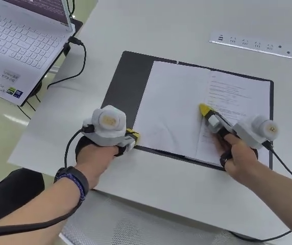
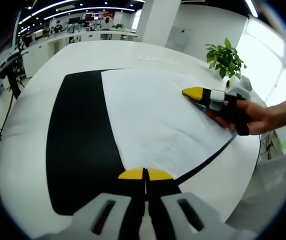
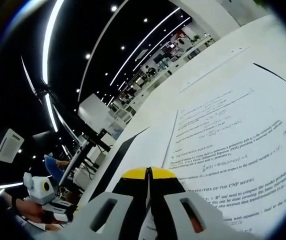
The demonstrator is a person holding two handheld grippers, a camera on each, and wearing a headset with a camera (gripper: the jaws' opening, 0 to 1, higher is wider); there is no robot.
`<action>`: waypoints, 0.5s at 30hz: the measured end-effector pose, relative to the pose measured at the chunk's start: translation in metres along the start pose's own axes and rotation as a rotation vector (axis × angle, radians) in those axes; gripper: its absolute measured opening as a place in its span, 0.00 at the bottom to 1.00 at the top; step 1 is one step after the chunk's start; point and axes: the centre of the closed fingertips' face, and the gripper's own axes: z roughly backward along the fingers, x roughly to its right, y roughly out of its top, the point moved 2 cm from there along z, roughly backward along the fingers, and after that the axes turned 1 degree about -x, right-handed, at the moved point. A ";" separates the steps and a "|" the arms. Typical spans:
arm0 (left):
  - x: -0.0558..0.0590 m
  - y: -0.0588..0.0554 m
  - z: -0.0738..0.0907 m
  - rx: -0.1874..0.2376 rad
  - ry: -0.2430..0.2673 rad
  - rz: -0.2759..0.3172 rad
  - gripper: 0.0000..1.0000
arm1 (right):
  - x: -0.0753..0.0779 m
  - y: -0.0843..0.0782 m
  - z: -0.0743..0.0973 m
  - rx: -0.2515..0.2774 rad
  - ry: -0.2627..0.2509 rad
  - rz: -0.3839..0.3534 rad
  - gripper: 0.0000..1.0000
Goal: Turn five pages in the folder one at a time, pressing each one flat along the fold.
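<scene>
Touching the fold of the folder (image 1: 128,81) mid-frame, right hand-held gripper (image 1: 203,109) closed; left hand-held gripper (image 1: 134,137) closed at its lower-left edge.

- Laptop (image 1: 18,46): cut off by the top and left edges of the head view; the screen is almost wholly out of frame.
- Printed page (image 1: 235,97): lines too small to read in the head view. In the right gripper view its lowest lines are covered by the right tool (image 3: 148,174).
- Folder (image 1: 128,76): part of the near edge is hidden under the right hand (image 1: 238,155).
- Power strip (image 1: 252,45): markings too small to tell.
- Left tool (image 1: 132,137): contact between its tip and the folder cannot be told.
</scene>
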 end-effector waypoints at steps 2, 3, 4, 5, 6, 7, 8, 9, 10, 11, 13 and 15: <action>0.000 0.000 0.000 -0.002 -0.003 0.000 0.00 | -0.002 -0.005 0.003 -0.016 0.005 0.016 0.00; 0.000 0.000 0.000 -0.002 -0.005 0.004 0.00 | -0.003 -0.007 0.005 -0.024 0.008 0.020 0.00; 0.000 0.000 0.000 -0.002 -0.006 0.005 0.00 | -0.004 -0.008 0.006 -0.028 0.010 0.021 0.00; 0.000 0.000 0.000 -0.001 -0.008 0.005 0.00 | -0.005 -0.010 0.009 -0.032 0.012 0.021 0.00; 0.000 0.000 0.000 -0.001 -0.009 0.004 0.00 | -0.006 -0.013 0.011 -0.035 0.012 0.022 0.00; 0.000 0.000 0.000 0.000 -0.009 0.004 0.00 | -0.005 -0.014 0.012 -0.036 0.012 0.022 0.00; 0.000 0.000 0.000 0.001 -0.008 0.004 0.00 | -0.006 -0.015 0.014 -0.038 0.012 0.022 0.00; 0.000 0.000 0.000 0.001 -0.008 0.004 0.00 | -0.007 -0.016 0.015 -0.038 0.012 0.021 0.00; 0.000 0.000 0.000 0.003 -0.009 0.004 0.00 | -0.007 -0.018 0.017 -0.038 0.011 0.017 0.00; 0.001 0.000 0.000 0.004 -0.010 0.005 0.00 | -0.007 -0.019 0.018 -0.038 0.010 0.015 0.00; 0.001 -0.001 0.001 0.006 -0.012 0.007 0.00 | -0.004 -0.020 0.019 -0.041 0.009 0.011 0.00; 0.000 0.000 0.000 0.008 -0.012 0.007 0.00 | -0.004 -0.022 0.021 -0.046 0.011 0.011 0.00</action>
